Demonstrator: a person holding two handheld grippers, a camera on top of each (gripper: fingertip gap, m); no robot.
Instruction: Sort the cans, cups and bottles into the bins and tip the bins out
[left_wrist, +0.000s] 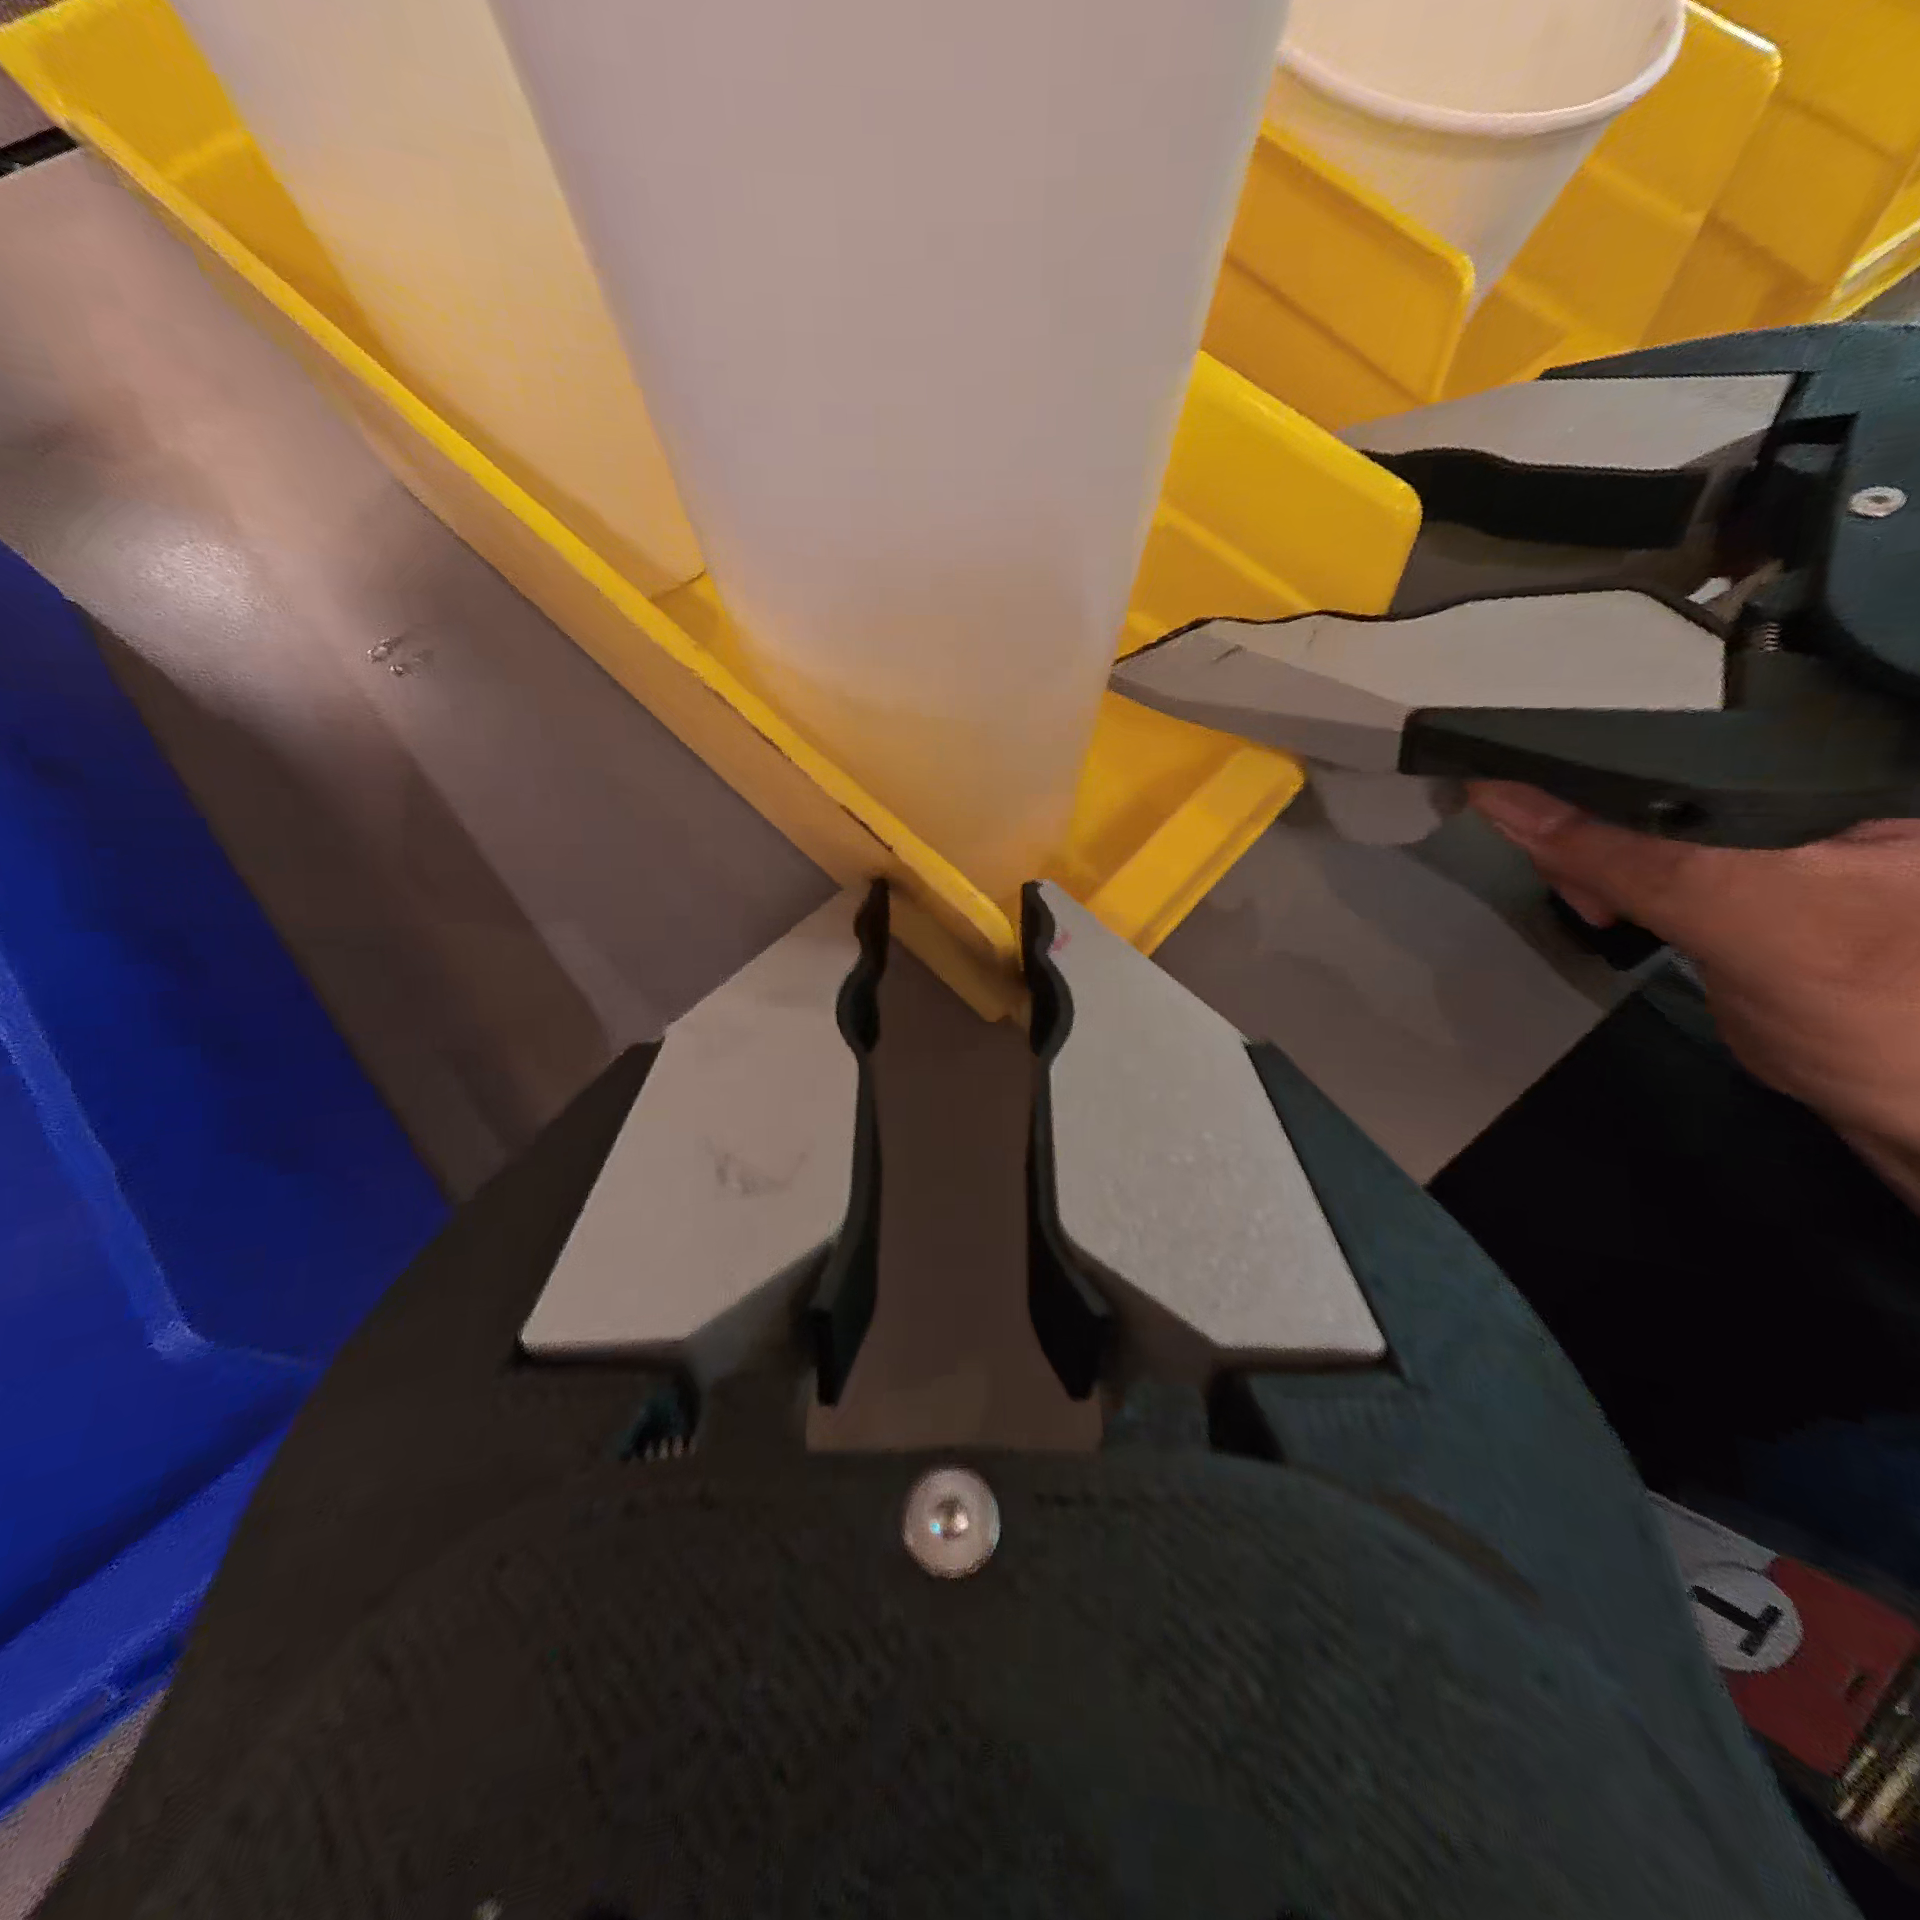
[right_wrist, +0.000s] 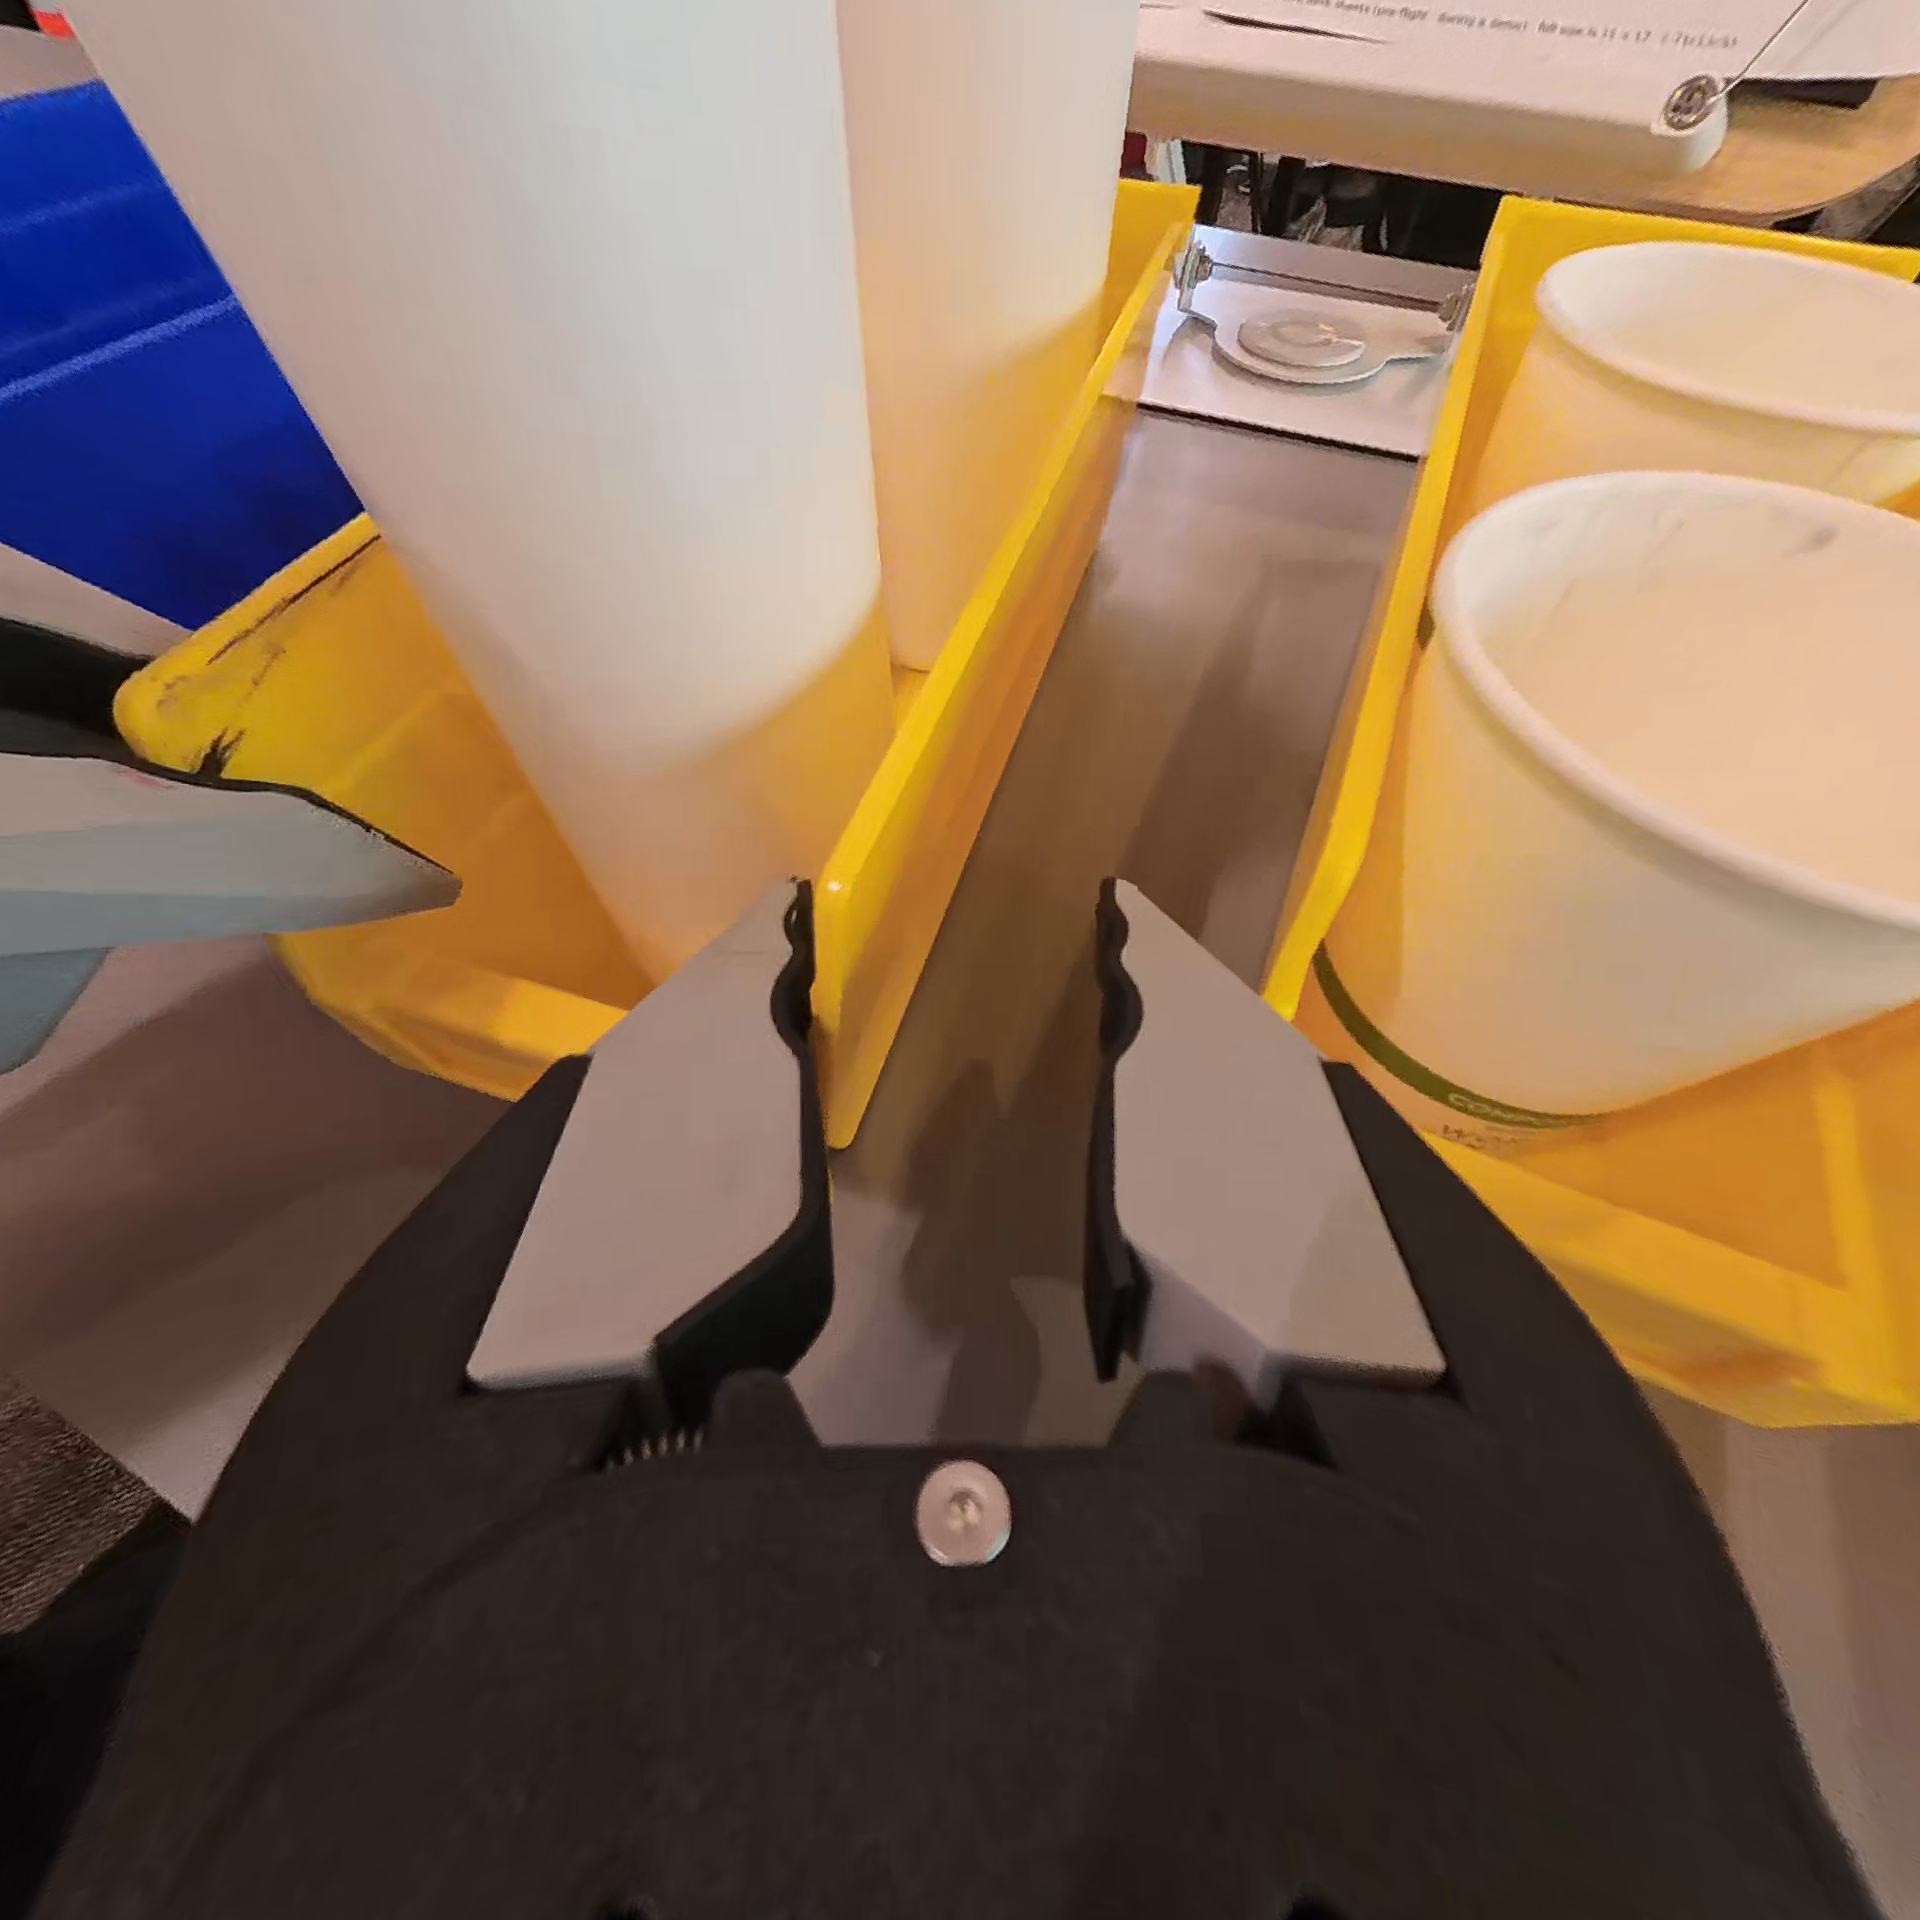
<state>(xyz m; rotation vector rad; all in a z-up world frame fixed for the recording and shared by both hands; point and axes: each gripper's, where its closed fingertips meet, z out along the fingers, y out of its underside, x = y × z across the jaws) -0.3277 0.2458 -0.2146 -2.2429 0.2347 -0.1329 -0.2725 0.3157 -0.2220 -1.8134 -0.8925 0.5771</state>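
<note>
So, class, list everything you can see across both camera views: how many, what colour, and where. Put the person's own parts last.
Tall bottles: two, white, standing in the left yellow bin.
Paper cups: two, white, standing in the right yellow bin.
Bins: two, yellow, left one and right one side by side on the table.
Table: one, grey, under the bins.
Tub: one, blue, left of the table.
Left tool: one, black and grey, open around the left bin's near wall corner.
Right tool: one, open around the same bin's right wall.
Hand: one, holding the right tool.

A workshop or lab: yellow parts bins (right_wrist: 966, 727) on a steel bench (left_wrist: 436, 727), blue crate (left_wrist: 156, 1039) alongside.
</note>
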